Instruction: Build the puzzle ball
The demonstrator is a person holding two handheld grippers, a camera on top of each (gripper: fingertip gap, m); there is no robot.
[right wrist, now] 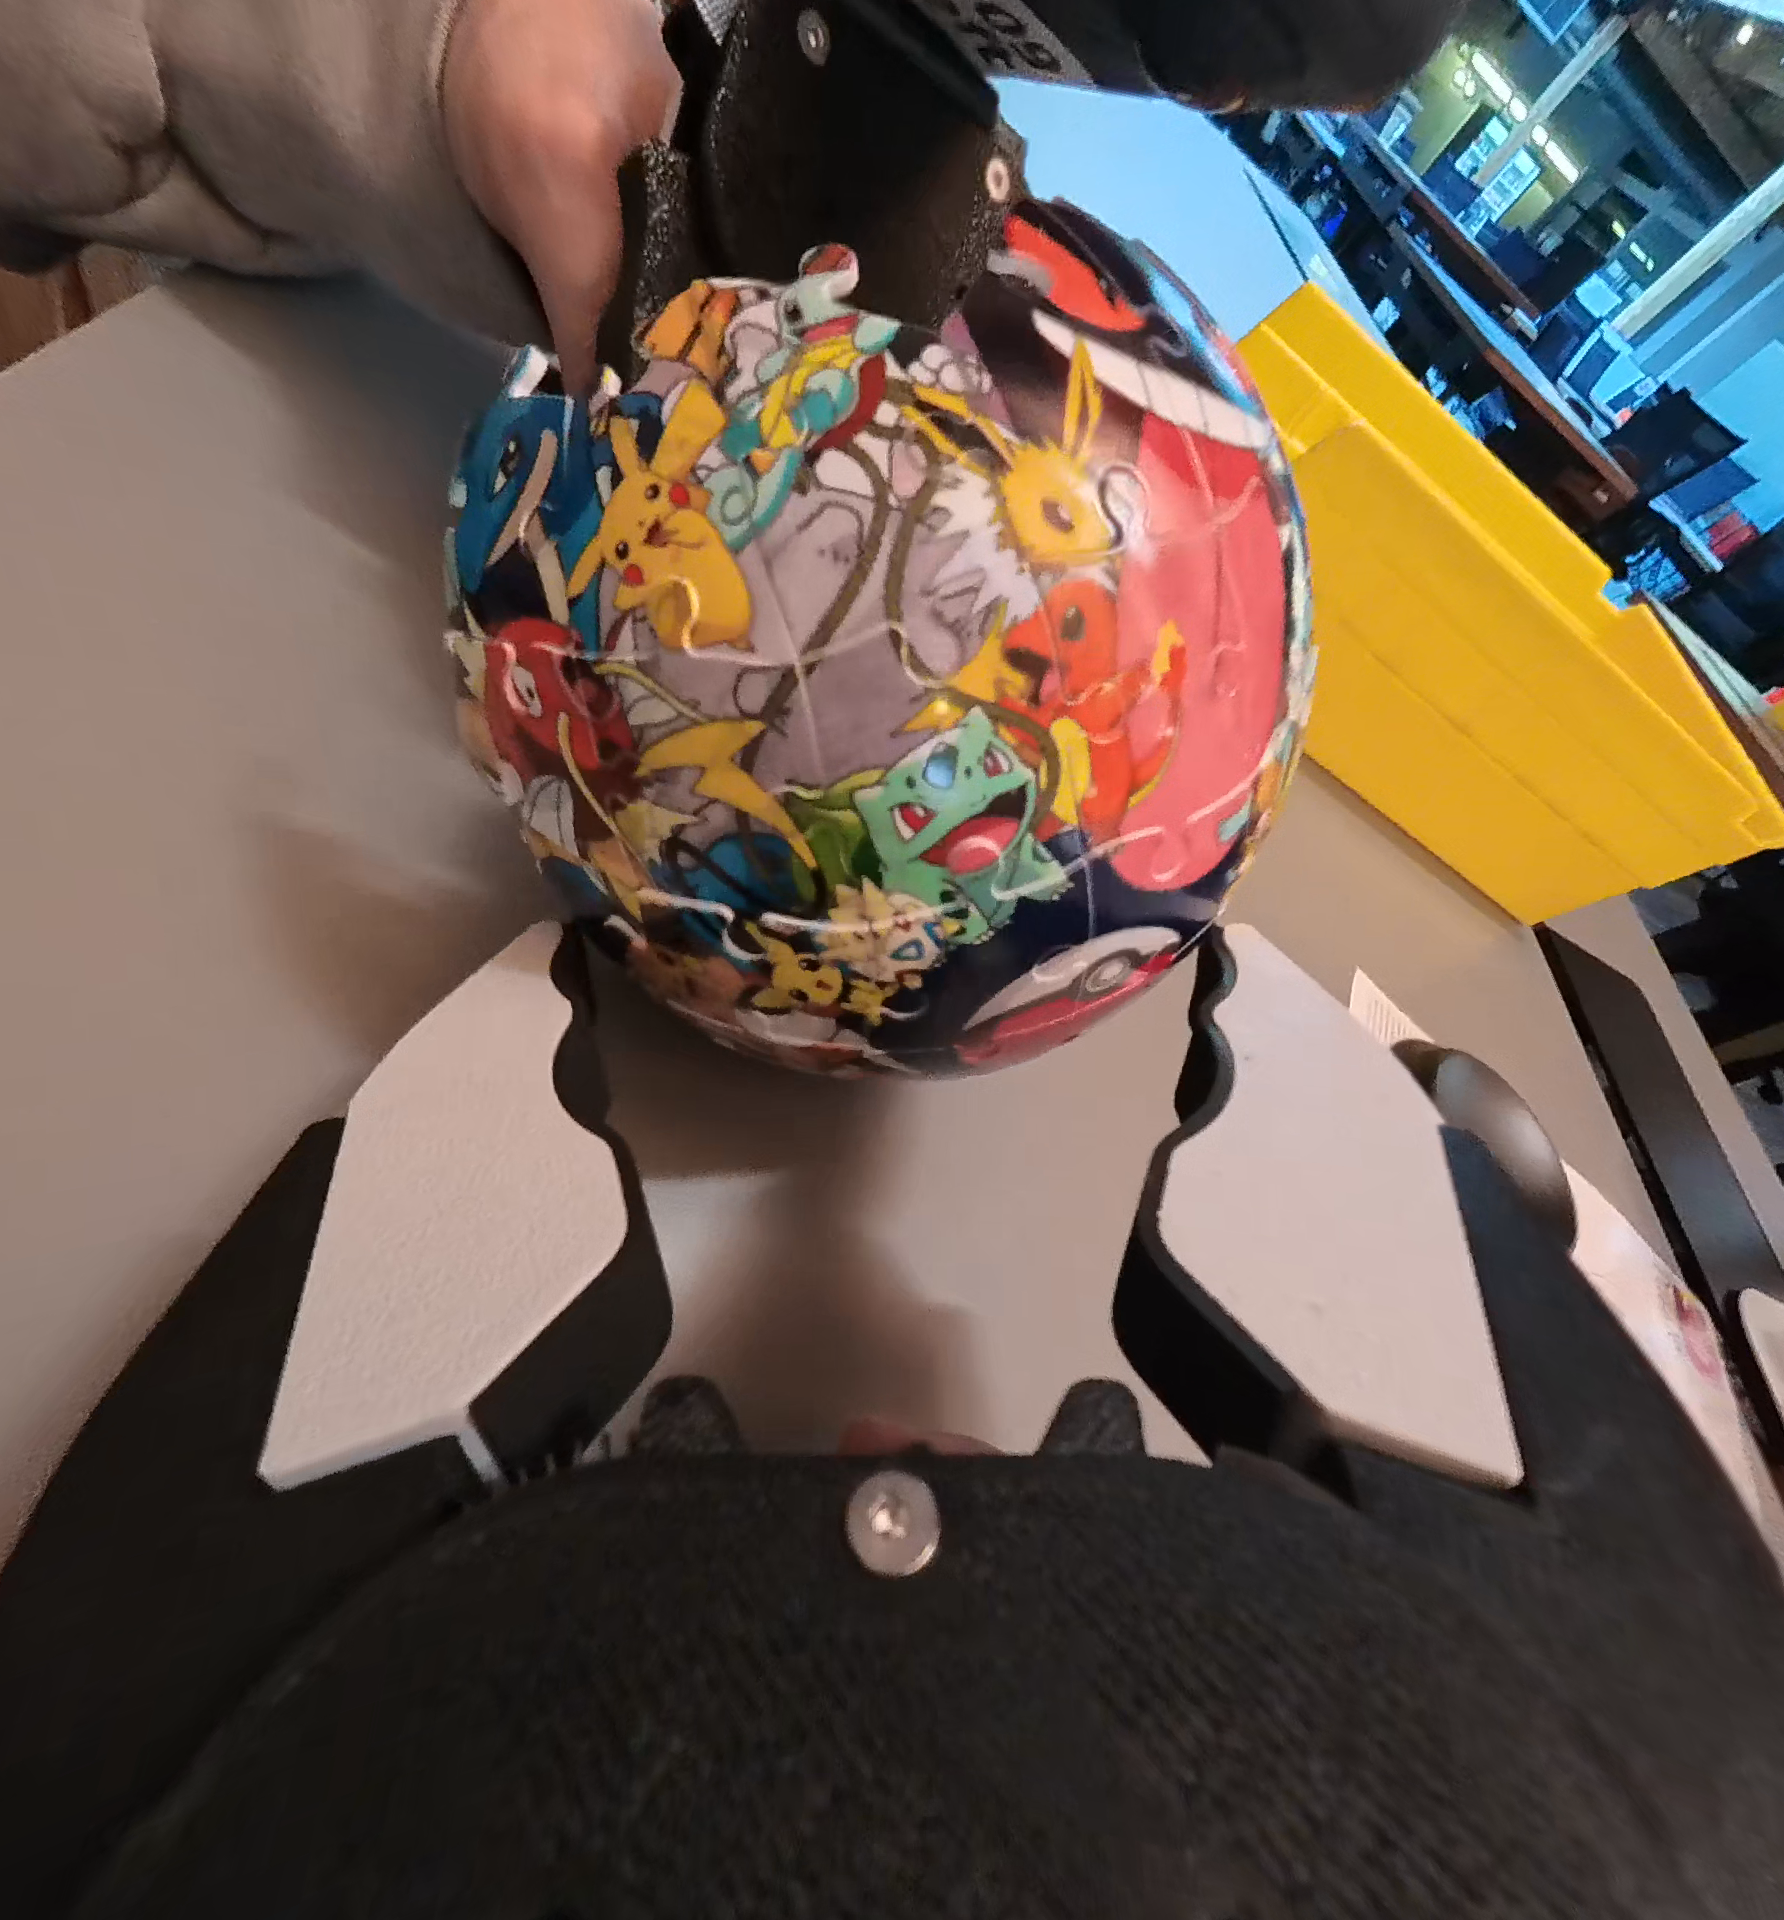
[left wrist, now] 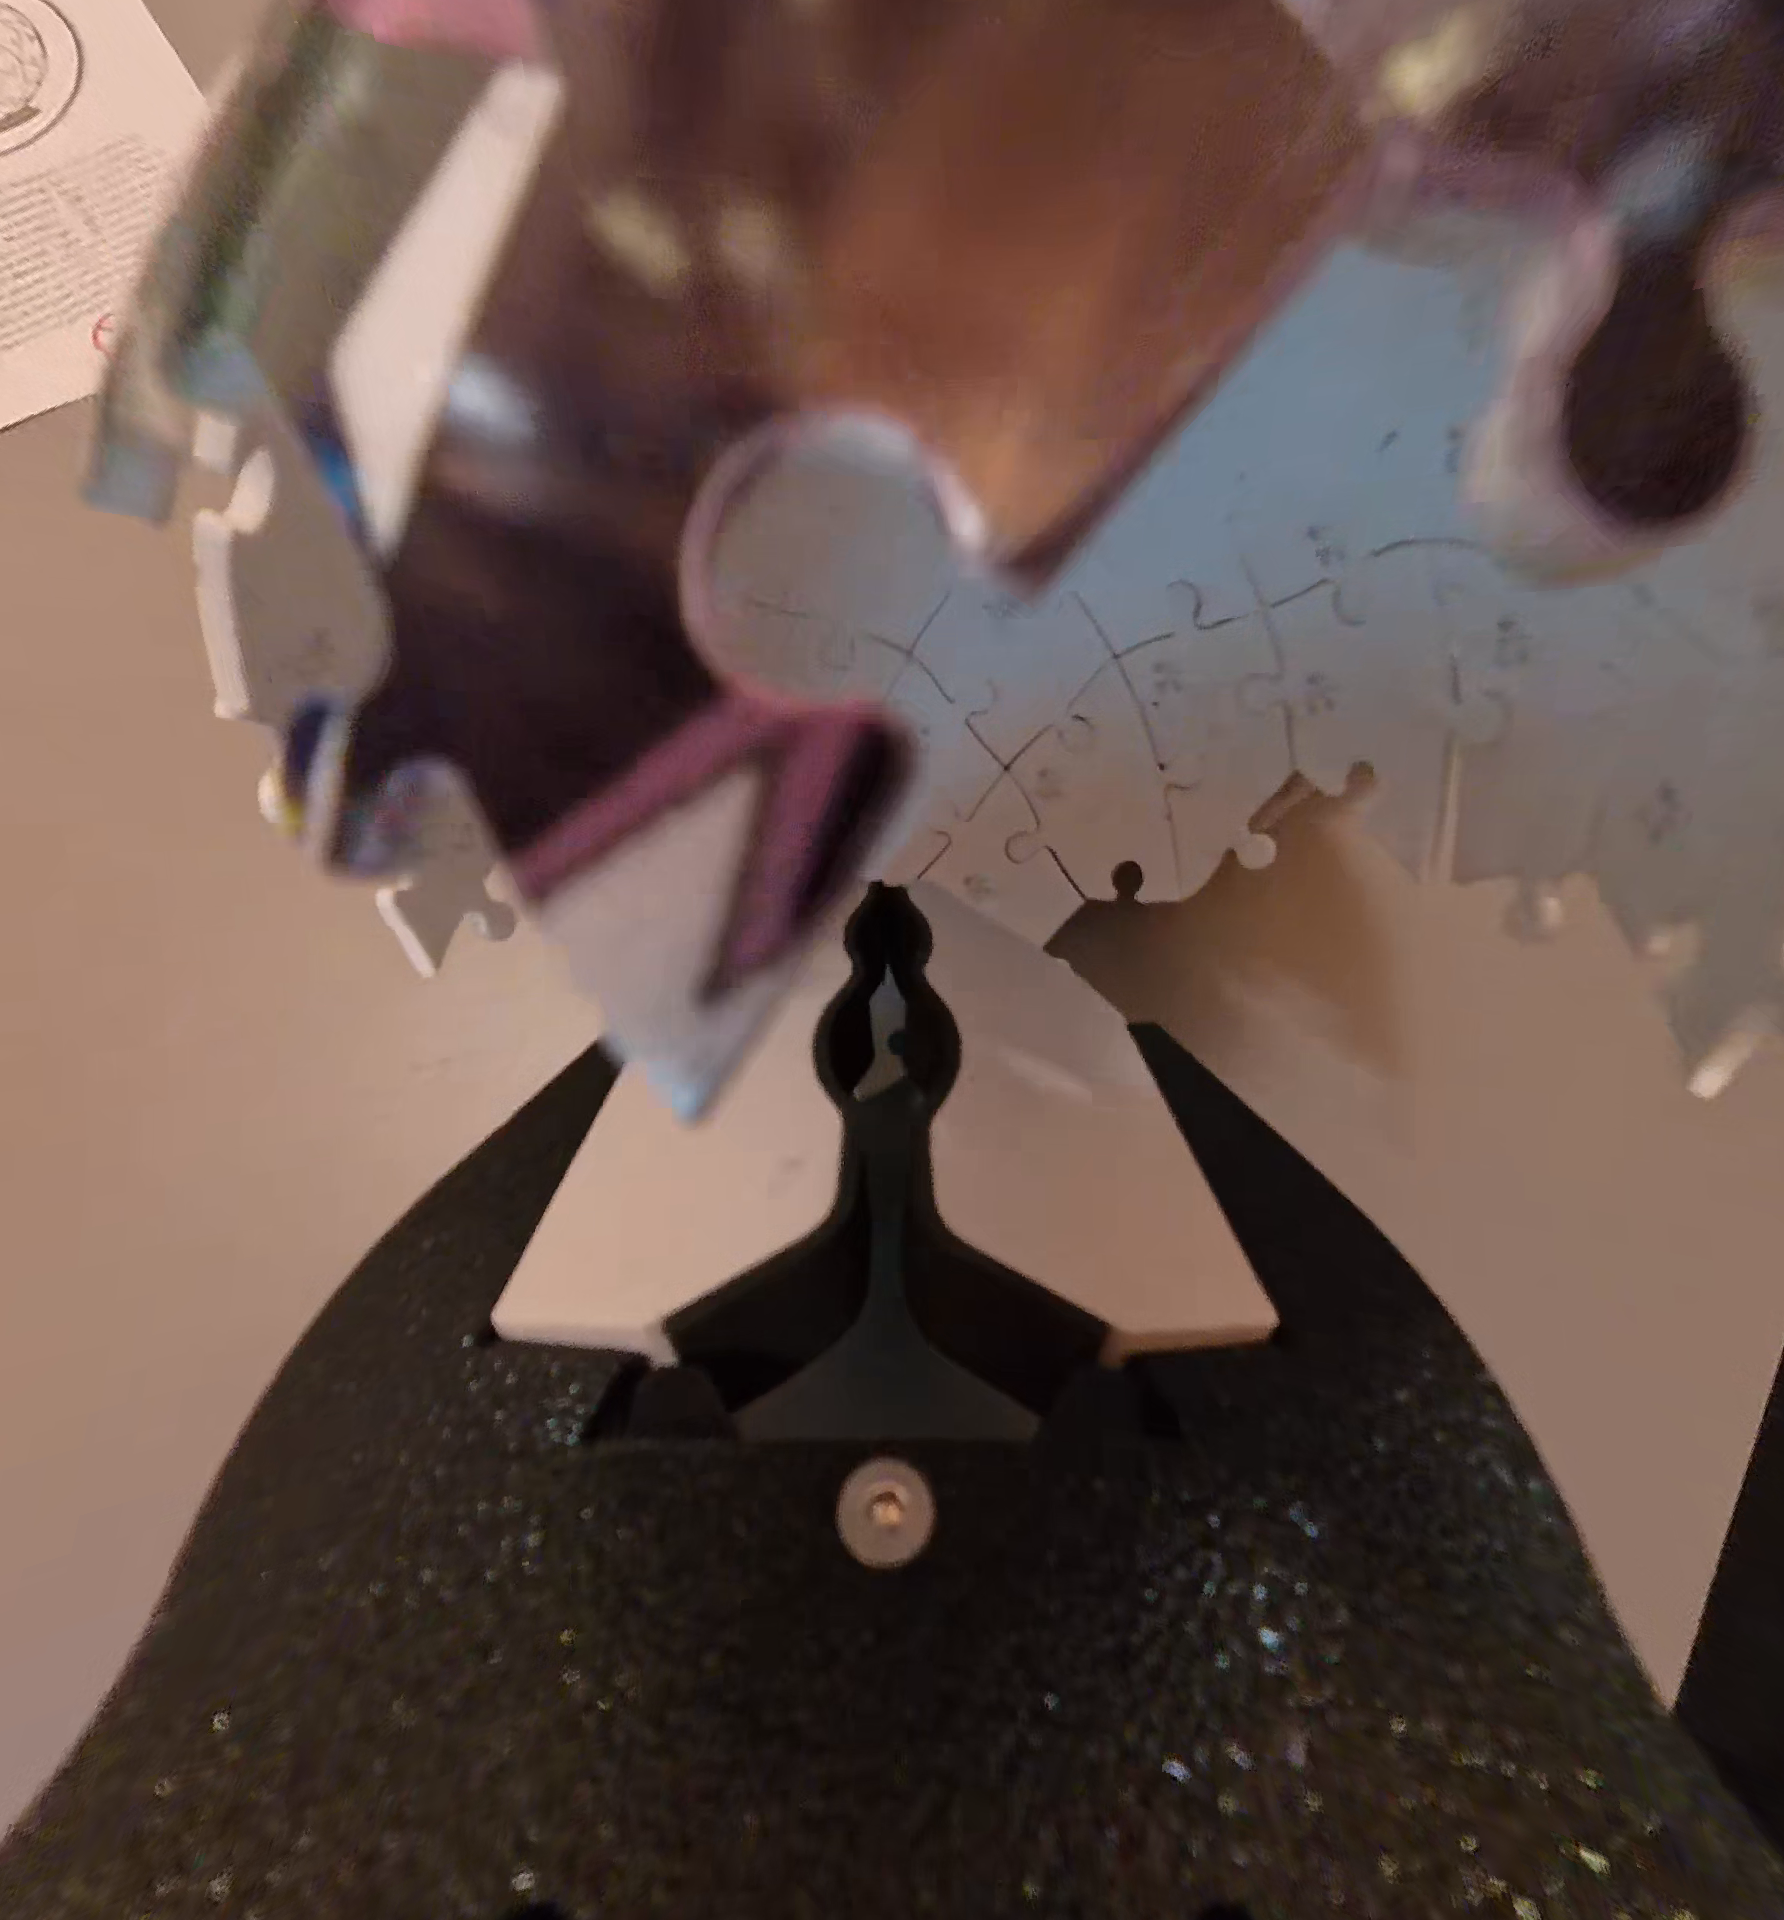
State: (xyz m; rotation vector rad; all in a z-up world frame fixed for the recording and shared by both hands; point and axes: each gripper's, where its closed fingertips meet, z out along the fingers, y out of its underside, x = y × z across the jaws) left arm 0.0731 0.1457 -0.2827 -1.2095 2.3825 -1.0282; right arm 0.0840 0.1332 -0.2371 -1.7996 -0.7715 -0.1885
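The puzzle ball (right wrist: 867, 644) is a nearly whole sphere printed with colourful cartoon creatures, held above the grey table (right wrist: 192, 727). My left gripper (left wrist: 883, 925) is shut on the rim of the ball's opening. The left wrist view looks into the ball's grey-white inside (left wrist: 1231, 707), blurred, with jagged unfilled edges. In the right wrist view the left gripper (right wrist: 815, 260) comes down onto the top of the ball, held by a person's hand (right wrist: 545, 156). My right gripper (right wrist: 893, 966) is open wide, its fingertips (right wrist: 576, 987) flanking the ball's near underside.
Yellow bins (right wrist: 1490, 675) are stacked at the table's right edge. A printed instruction sheet (left wrist: 26, 208) lies at the far left. Papers (right wrist: 1698, 1351) and a dark rounded object (right wrist: 1490, 1122) sit to the right. Shelving stands beyond the table.
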